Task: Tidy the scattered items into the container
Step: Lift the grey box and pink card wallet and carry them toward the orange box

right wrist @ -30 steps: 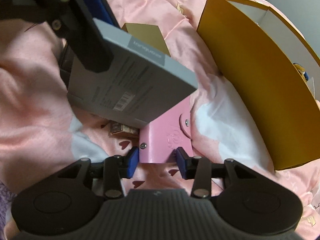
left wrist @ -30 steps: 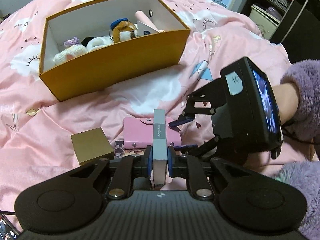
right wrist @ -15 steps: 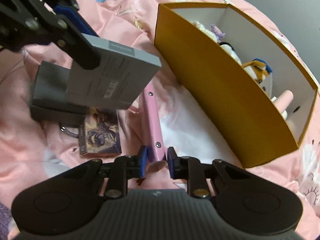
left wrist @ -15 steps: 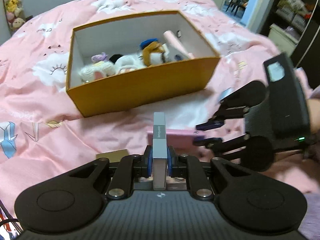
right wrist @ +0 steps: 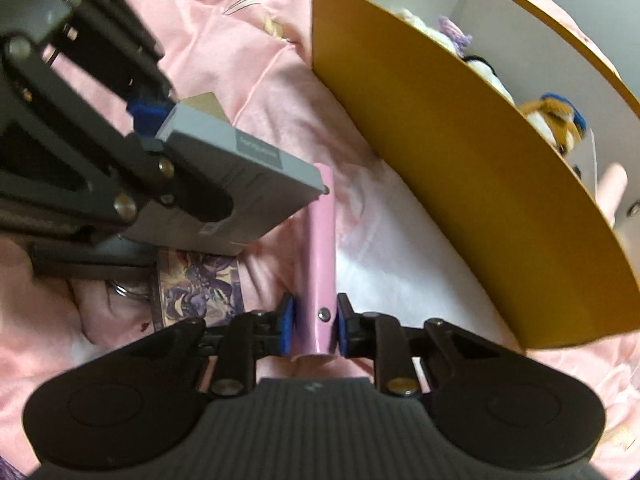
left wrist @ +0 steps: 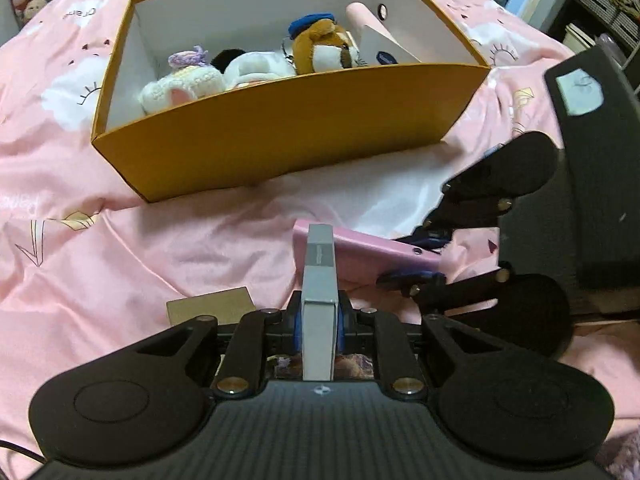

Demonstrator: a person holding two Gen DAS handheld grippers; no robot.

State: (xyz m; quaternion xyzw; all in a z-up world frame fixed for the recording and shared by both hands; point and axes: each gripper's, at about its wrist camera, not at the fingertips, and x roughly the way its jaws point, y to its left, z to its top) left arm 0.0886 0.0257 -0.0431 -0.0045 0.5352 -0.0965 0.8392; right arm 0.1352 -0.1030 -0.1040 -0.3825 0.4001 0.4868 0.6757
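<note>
Pink bedding printed with clouds (left wrist: 132, 240) covered the whole work surface, and the orange box (left wrist: 288, 136) sat on it ahead of both tools, its open top already showing several plush toys (left wrist: 256, 68). From the left gripper (left wrist: 318, 326) the box lay straight forward and slightly higher, its long side facing the camera; from the right gripper (right wrist: 314, 326) it lay forward and to the right, near wall angled away. The left looked the nearer and better lined up of the two. Its jaws were clamped on a flat grey box (left wrist: 318, 280) held on edge, long axis pointing toward the container. The right gripper's jaws were closed onto the end of a pink wallet (right wrist: 322, 248), also on edge, lifted off the bedding and running forward beside the grey box. A small gold box (left wrist: 210, 308) and a printed card pack (right wrist: 200, 284) lay on the bedding below, untouched. Both loads probably needed to rise over the near wall before release.
</note>
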